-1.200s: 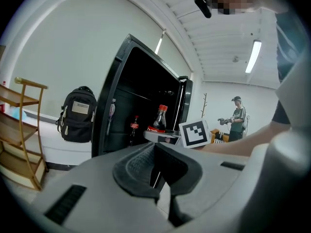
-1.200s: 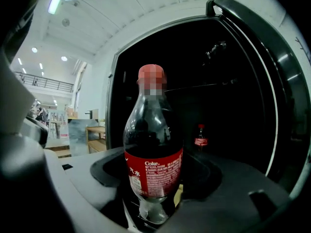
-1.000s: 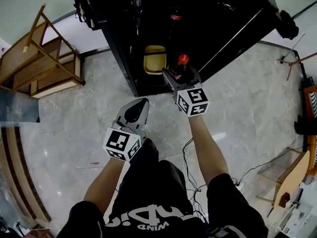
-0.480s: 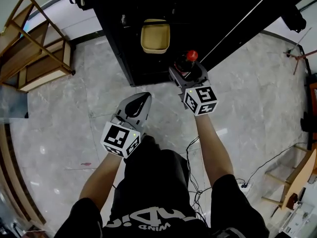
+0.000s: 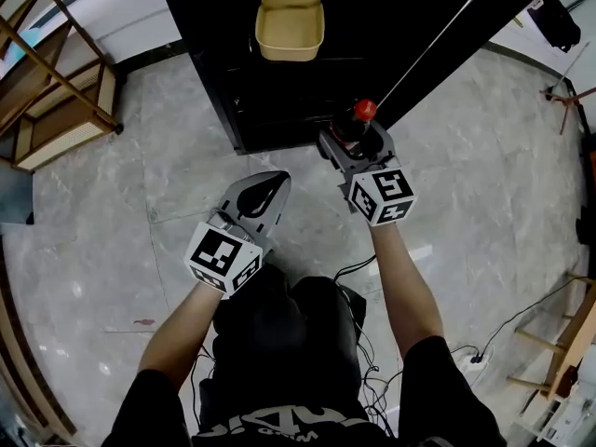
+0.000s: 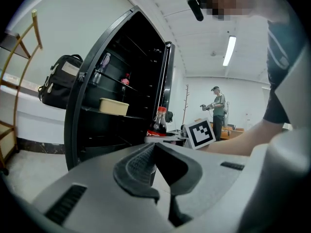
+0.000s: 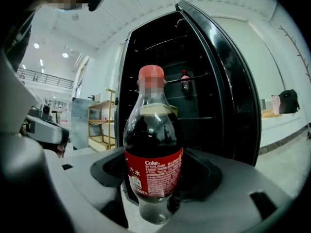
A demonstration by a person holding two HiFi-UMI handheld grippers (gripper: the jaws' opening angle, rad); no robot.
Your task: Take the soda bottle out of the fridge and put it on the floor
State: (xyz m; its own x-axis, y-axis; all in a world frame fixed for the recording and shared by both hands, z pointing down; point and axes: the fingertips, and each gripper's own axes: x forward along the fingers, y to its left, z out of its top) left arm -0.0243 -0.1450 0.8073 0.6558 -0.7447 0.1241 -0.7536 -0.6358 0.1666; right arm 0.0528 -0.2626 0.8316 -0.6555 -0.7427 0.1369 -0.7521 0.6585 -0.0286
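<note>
Soda bottle (image 7: pixel 154 152), red-capped, upright, clamped in the right hand-held gripper (image 5: pixel 358 145) just short of the open black fridge (image 5: pixel 279 91) ahead; left hand-held gripper (image 5: pixel 264 192) jaws together, empty; apparent step: bottle out, next lower it upright to the floor (image 5: pixel 466 184) beneath, then release.

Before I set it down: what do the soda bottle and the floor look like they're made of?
The soda bottle: clear glossy plastic by the look, dark drink showing through, red label wrap. The floor: polished stone or stone-look tile, grey veining, joint lines, soft sheen; cannot tell which.
</note>
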